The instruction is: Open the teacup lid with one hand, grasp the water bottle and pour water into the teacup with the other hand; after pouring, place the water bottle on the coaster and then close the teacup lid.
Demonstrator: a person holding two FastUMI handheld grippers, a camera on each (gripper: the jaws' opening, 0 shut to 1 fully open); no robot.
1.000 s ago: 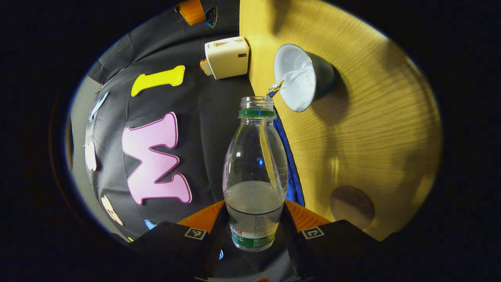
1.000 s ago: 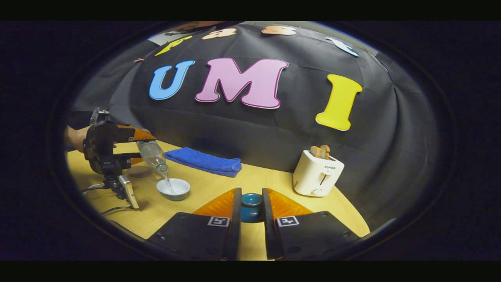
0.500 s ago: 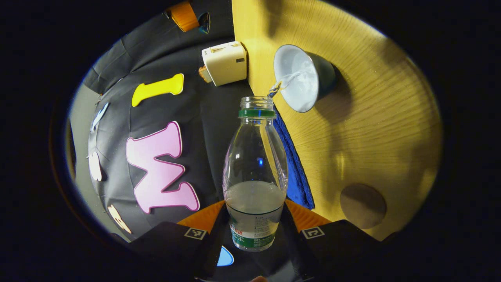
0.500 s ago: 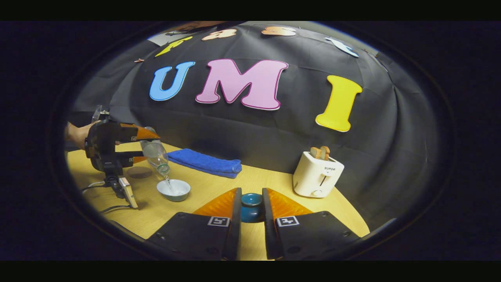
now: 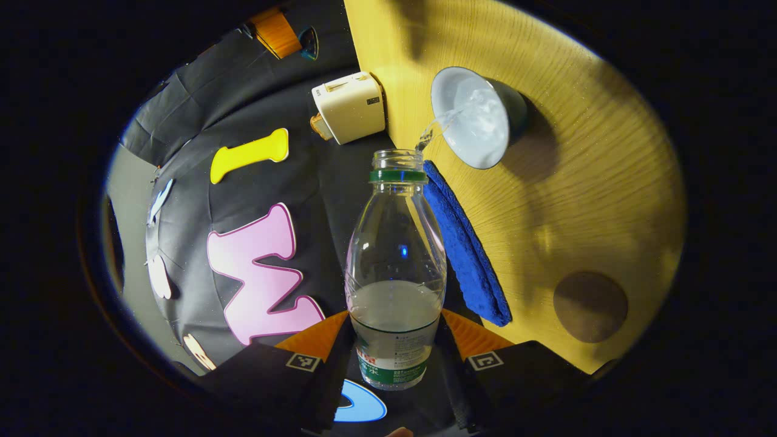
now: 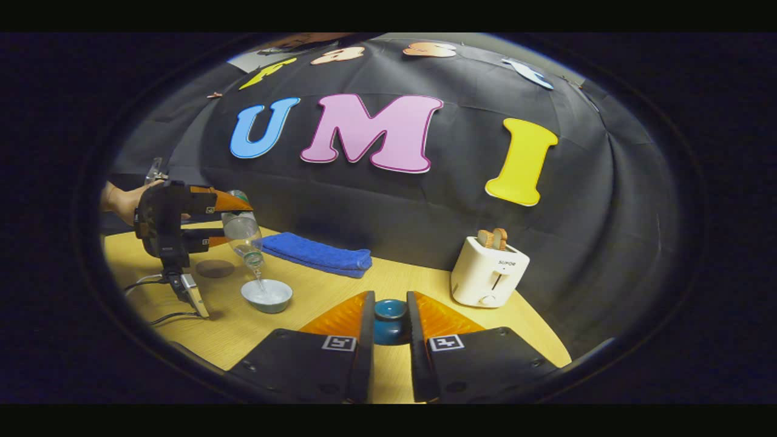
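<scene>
Clear plastic water bottle (image 5: 395,267), glossy teacup (image 5: 479,118), wood-grain table (image 5: 583,182)

Tilted water bottle (image 5: 395,267) pouring into open teacup (image 5: 479,118)

water bottle (image 5: 395,267): clear, green neck ring, green-and-white label
teacup (image 5: 479,118): pale inside, dark teal outside
teacup lid (image 6: 390,321): teal blue
coaster (image 5: 590,298): plain brown
towel (image 5: 464,246): deep blue
toaster (image 6: 489,271): cream white, tan toast
worktop (image 5: 570,182): yellow wood grain
</scene>
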